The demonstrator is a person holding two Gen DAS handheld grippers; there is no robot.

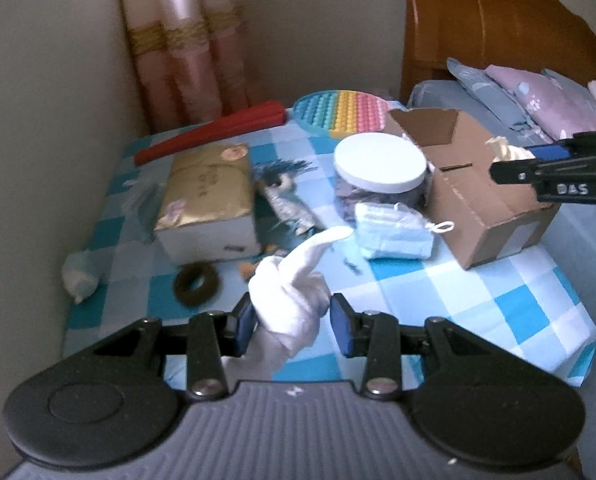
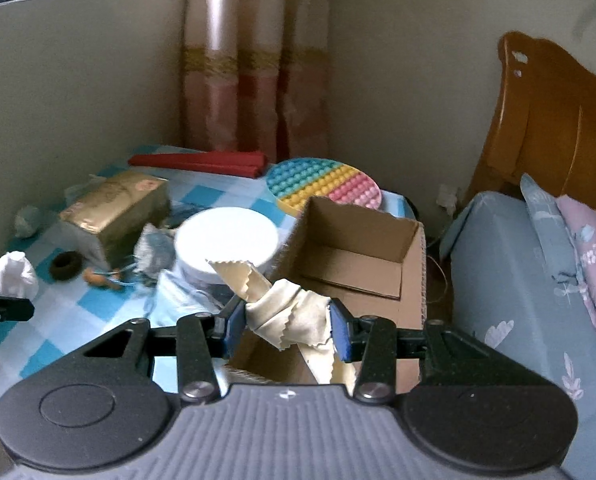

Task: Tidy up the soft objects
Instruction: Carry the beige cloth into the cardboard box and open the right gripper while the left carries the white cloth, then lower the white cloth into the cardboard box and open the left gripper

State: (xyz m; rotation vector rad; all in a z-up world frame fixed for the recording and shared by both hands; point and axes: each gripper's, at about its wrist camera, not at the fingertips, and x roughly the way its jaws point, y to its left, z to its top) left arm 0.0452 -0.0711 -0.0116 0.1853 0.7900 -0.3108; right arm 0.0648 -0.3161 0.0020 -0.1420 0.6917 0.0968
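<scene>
My left gripper (image 1: 292, 322) is shut on a white glove (image 1: 294, 300), held above the checkered table; one glove finger points up toward the masks. My right gripper (image 2: 286, 326) is shut on a cream cloth (image 2: 286, 312) with zigzag edges, just in front of the open cardboard box (image 2: 361, 256). In the left wrist view the right gripper (image 1: 509, 162) hovers over the box (image 1: 477, 200) with the cloth (image 1: 505, 150) in it. A pack of blue face masks (image 1: 393, 232) lies by the box. A dark hair scrunchie (image 1: 196, 284) lies on the table.
A white-lidded jar (image 1: 379, 168), a gold-wrapped box (image 1: 208, 200), a red folded item (image 1: 210, 132), a rainbow pop mat (image 1: 341, 114) and a blue feathered toy (image 1: 286, 196) sit on the blue checkered tablecloth (image 1: 477, 312). A bed with pillows (image 2: 545, 280) stands to the right.
</scene>
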